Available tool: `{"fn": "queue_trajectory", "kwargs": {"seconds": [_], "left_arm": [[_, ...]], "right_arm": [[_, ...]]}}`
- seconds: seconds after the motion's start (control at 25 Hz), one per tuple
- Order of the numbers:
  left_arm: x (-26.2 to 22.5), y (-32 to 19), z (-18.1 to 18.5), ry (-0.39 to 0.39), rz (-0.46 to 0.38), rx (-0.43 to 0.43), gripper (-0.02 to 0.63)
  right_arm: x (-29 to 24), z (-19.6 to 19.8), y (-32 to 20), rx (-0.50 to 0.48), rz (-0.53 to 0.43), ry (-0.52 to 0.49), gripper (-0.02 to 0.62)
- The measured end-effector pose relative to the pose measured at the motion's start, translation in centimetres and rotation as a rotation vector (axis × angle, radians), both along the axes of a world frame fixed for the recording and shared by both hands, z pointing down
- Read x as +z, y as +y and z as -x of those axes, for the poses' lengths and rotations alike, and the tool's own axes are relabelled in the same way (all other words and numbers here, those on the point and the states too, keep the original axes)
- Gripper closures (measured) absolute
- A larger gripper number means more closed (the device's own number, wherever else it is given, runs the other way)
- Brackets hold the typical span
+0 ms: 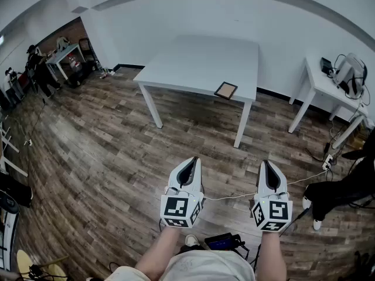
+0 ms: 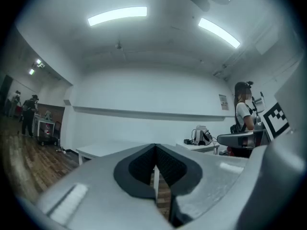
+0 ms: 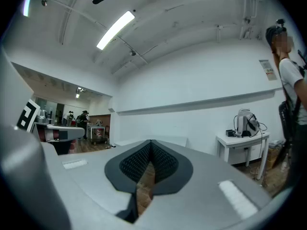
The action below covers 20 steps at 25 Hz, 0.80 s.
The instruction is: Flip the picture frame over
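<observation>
**Room surroundings**

Wood-plank floor (image 1: 99, 157) throughout. Large white table (image 1: 193, 63) mid-room. Smaller white desk (image 1: 325, 89) by the right wall, carrying a pale object (image 1: 350, 70) with cables, too small to name. People (image 1: 34, 60) far left. Strip lights (image 2: 117, 14) overhead.

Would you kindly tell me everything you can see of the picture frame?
The picture frame is small and rectangular, with a dark brown border round a paler centre. It lies flat on the white table, by its near right corner and slightly askew to the edge. Only the table touches it. It is too small to tell its material or which face is up.
</observation>
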<state>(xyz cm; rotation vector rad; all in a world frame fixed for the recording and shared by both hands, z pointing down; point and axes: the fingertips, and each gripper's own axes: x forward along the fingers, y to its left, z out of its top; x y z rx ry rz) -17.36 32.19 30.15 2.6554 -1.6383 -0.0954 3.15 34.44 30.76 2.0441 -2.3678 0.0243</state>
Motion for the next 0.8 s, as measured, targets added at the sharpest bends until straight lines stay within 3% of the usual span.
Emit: {"fn": "queue_trajectory", "kwargs": {"seconds": [0.8], "left_arm": [[0.5, -1.4, -4.5, -0.018, 0.006, -0.018, 0.606]], "right_arm": [[0.5, -3.9, -1.5, -0.028, -0.02, -0.007, 0.571]]}}
